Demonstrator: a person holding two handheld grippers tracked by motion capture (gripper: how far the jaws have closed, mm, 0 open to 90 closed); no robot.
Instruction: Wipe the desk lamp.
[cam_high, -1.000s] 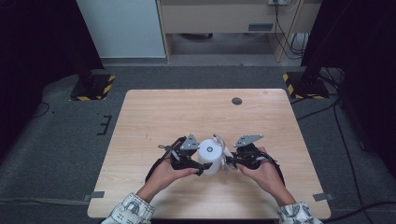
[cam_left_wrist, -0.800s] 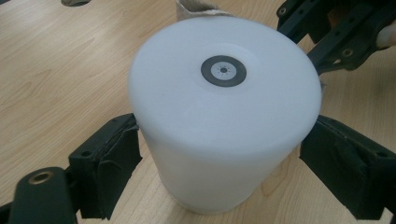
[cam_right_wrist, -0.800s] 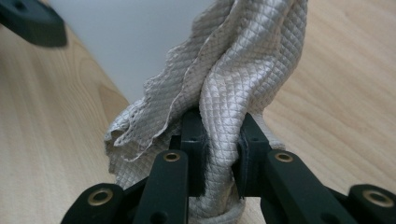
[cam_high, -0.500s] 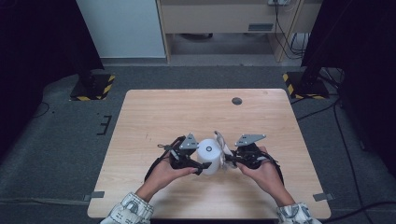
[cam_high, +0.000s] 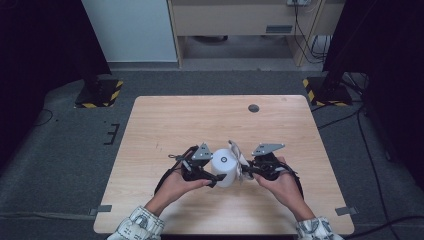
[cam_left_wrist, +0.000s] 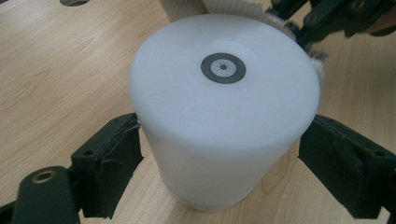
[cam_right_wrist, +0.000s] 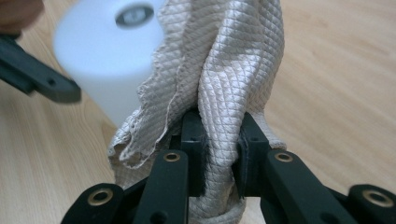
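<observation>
High view shows the wooden surface with the white cylinder standing upright near its front edge, and everything else I place against that cylinder. My left gripper reaches it from one side, jaws spread, one black pad on either flank. They lie close to the wall, perhaps touching, but I cannot tell whether they press. My right gripper sits just beside the cylinder on the opposite side, jaws pressed together on a bunched fold of the beige quilted cloth, which rises up against the cylinder's wall.

My worry is the cylinder itself: smooth, matte and probably light. If my left jaws are only grazing it, a push from the cloth could tip it or skid it out between the pads. The cloth could also slide through my right jaws, since I pinch only a narrow gather.
</observation>
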